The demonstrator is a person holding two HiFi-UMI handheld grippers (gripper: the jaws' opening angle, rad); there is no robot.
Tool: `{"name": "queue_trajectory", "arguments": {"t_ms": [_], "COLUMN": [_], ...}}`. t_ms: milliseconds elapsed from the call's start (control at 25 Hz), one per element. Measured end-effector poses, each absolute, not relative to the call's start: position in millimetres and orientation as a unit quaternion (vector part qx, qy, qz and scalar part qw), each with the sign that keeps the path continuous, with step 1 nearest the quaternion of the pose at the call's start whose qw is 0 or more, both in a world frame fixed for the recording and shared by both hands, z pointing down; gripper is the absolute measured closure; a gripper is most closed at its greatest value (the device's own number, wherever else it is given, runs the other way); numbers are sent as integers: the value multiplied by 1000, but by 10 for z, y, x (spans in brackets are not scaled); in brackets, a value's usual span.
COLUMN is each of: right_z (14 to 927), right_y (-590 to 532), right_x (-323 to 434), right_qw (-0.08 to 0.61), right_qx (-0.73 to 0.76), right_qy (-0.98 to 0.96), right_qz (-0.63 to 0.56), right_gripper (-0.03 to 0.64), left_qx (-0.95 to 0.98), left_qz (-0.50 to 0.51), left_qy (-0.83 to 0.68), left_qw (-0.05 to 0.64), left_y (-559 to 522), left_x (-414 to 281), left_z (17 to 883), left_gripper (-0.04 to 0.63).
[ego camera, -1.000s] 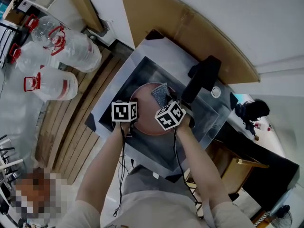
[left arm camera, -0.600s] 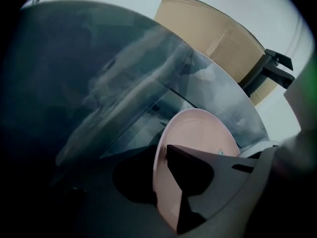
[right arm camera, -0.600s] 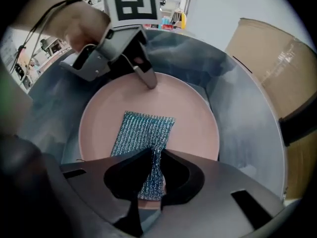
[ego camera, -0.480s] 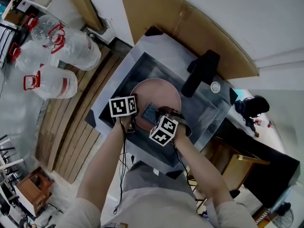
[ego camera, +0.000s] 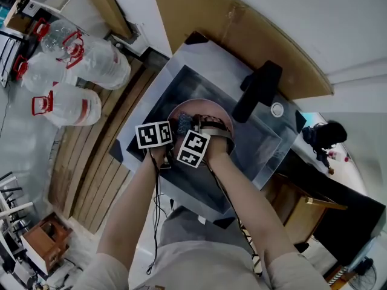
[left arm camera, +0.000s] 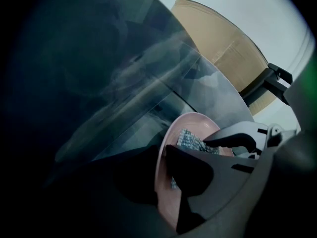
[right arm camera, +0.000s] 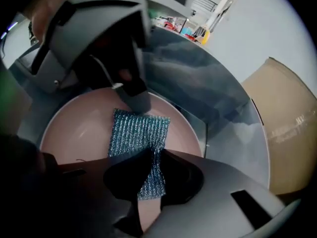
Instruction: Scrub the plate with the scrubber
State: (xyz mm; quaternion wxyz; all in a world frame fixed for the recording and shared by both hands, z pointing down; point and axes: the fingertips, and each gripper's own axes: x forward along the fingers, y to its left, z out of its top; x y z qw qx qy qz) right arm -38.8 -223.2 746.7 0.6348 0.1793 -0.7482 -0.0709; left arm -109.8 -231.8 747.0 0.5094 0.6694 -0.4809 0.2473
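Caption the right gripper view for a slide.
Right gripper holds the blue scrubber on the pink plate.

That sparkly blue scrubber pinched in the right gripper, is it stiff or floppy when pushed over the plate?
Probably floppy: the scrubber bunches into a narrow waist where the right gripper pinches it. Its knitted mesh looks thin, so likely very light. Pushed over the smooth plate, it may fold or drag rather than slide flat.

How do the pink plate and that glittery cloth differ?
The plate is pink, smooth and round; the scrubber is blue-silver, knitted and rectangular. The left gripper clamps the plate's rim; the right gripper pinches the scrubber's end. Both are in the sink, touching.
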Motion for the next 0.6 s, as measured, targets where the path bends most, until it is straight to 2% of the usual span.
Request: {"name": "queue_trajectory", "arguments": {"t_ms": [240, 600], "right_z": [7446, 7447], "right_y": [-2603, -1841], "right_x": [100, 431], "right_qw": [641, 695], "right_qx": [245, 155], "right_qy": [-724, -702], "right_qz": [-74, -19], "right_gripper": [541, 541], "left_qx": [673, 669], "left_qz": [256, 243], "left_qy": [-476, -476], "left_qw": [505, 516], "left_y": [-2322, -2307], "left_x": [-1089, -1103], "left_z": [7473, 7472], "left_gripper": [522, 522]}}
